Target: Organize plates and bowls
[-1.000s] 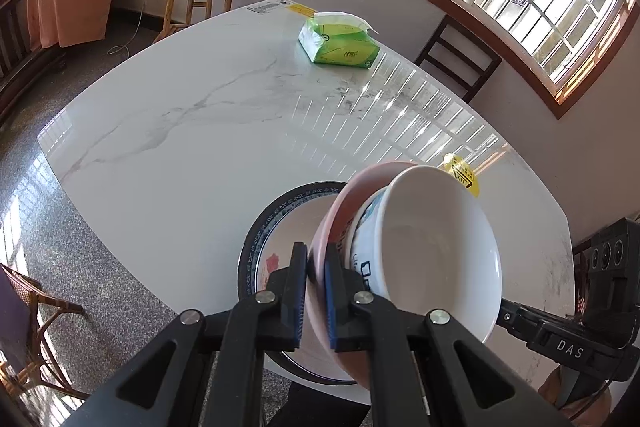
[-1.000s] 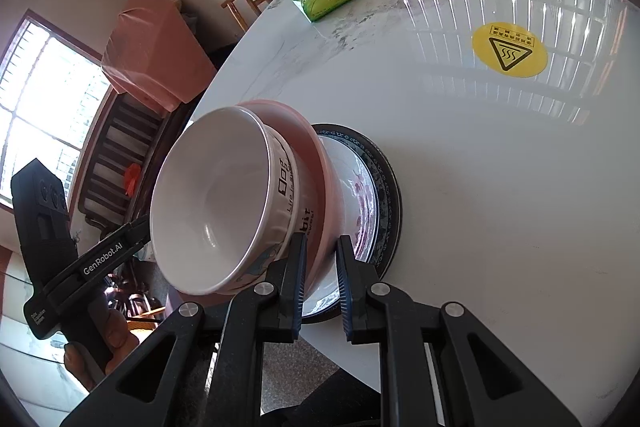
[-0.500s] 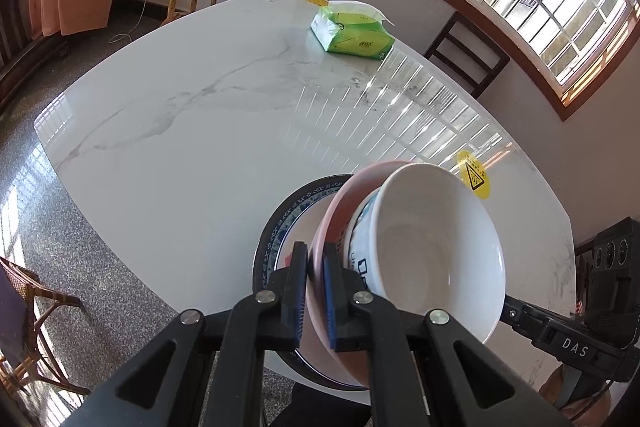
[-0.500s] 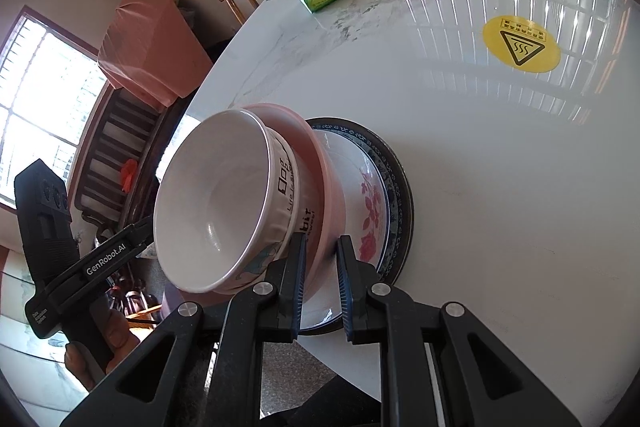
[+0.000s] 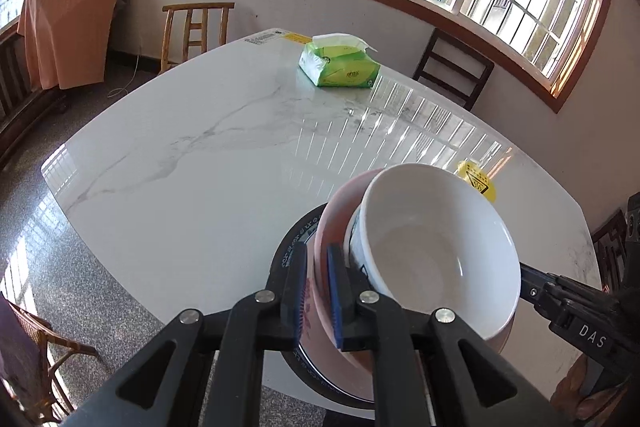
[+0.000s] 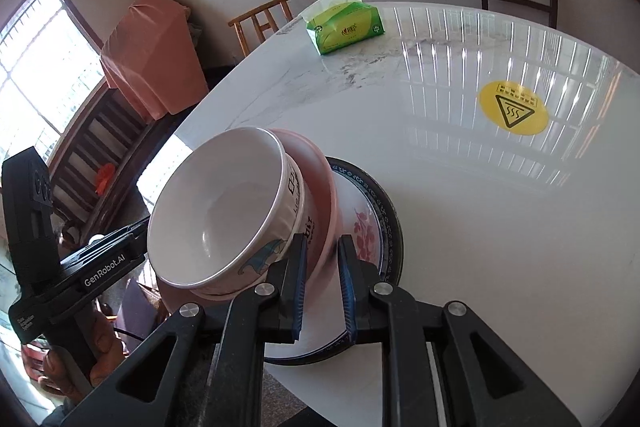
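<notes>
A white bowl (image 5: 436, 247) (image 6: 224, 211) sits in a pink plate (image 5: 340, 203) (image 6: 316, 179). Both are tilted above a dark-rimmed floral plate (image 5: 292, 247) (image 6: 372, 219) that lies on the marble table (image 5: 200, 163) near its front edge. My left gripper (image 5: 317, 291) is shut on the pink plate's rim from one side. My right gripper (image 6: 323, 287) stands around the opposite rim, its pads a little apart from it. The pink plate's lower part is hidden behind the fingers.
A green tissue pack (image 5: 340, 65) (image 6: 344, 25) lies at the far side of the table. A yellow warning sticker (image 6: 513, 108) (image 5: 476, 181) is on the tabletop. Wooden chairs (image 5: 196, 31) and a dark chair (image 5: 452, 75) stand around the table.
Both grippers with the pink plate and bowl have lowered and levelled closer to the floral plate. The right gripper's jaws have spread slightly wider.
</notes>
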A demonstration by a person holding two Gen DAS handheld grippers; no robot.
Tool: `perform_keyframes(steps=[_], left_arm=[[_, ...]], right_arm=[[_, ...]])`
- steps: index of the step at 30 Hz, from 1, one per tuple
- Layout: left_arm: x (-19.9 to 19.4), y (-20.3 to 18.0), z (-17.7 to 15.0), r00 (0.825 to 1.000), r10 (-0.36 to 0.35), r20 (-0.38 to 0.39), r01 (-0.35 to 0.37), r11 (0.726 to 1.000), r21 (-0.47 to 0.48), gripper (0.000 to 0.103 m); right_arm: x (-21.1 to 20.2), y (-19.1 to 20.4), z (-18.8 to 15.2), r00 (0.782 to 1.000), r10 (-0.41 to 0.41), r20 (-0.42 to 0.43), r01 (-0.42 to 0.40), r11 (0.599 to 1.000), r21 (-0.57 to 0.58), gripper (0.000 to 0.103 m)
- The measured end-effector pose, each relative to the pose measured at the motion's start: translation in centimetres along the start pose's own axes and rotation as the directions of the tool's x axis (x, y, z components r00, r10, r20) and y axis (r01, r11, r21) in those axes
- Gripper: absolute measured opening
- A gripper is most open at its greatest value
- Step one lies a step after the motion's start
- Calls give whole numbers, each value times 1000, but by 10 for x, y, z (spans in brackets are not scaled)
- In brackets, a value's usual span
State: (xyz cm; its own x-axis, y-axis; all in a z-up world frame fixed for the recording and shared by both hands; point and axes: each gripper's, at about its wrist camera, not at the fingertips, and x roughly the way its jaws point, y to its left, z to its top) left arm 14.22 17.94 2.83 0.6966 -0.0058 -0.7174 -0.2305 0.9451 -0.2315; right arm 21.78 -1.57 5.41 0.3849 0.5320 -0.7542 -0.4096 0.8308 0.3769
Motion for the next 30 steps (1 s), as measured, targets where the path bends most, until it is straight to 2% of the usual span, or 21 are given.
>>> perform_keyframes(steps=[2, 4, 6, 7, 8, 10, 12, 15, 16, 18, 22, 27, 30], left_arm=[[-7, 5, -5, 996, 5, 91, -6, 1000, 4, 27], [-14, 9, -11, 985, 16, 173, -18, 1000, 8, 32], [-20, 14, -17, 973, 37, 226, -39, 999, 4, 32], [-22, 14, -20, 968, 54, 246, -57, 998, 6, 33], [-25, 14, -23, 964, 78, 256, -83, 996, 10, 33], [-29, 12, -29, 959, 97, 266, -107, 994, 25, 36], [-35, 11, -35, 957, 100, 271, -112, 993, 31, 37], [-43, 8, -44, 955, 99, 281, -116, 992, 44, 40], [-46, 5, -47, 952, 106, 288, -125, 991, 50, 41], [-52, 0, -53, 948, 108, 301, -133, 989, 63, 43], [-64, -13, -65, 939, 109, 327, -145, 985, 89, 43], [-85, -30, -78, 912, 127, 389, -186, 976, 117, 44], [-98, -38, -83, 896, 140, 421, -206, 972, 114, 54]], right_arm=[[-9, 3, -5, 996, -29, 82, 31, 999, -18, 21], [-19, 6, -10, 985, -57, 164, 62, 998, -26, 29], [-28, 10, -16, 969, -83, 232, 93, 995, -28, 33], [-33, 12, -20, 960, -83, 267, 94, 995, -30, 41], [-38, 15, -25, 950, -76, 304, 90, 995, -31, 51], [-47, 23, -39, 931, -62, 360, 82, 996, -40, 60], [-52, 34, -51, 917, -56, 394, 88, 994, -62, 65], [-61, 48, -69, 882, -59, 468, 116, 989, -96, 68], [-62, 52, -74, 871, -63, 488, 130, 986, -103, 73], [-67, 56, -84, 851, -71, 520, 146, 984, -104, 78], [-74, 57, -98, 832, -76, 549, 146, 986, -86, 85], [-82, 56, -106, 825, -72, 560, 141, 987, -81, 86], [-89, 56, -109, 815, -76, 575, 149, 986, -80, 87]])
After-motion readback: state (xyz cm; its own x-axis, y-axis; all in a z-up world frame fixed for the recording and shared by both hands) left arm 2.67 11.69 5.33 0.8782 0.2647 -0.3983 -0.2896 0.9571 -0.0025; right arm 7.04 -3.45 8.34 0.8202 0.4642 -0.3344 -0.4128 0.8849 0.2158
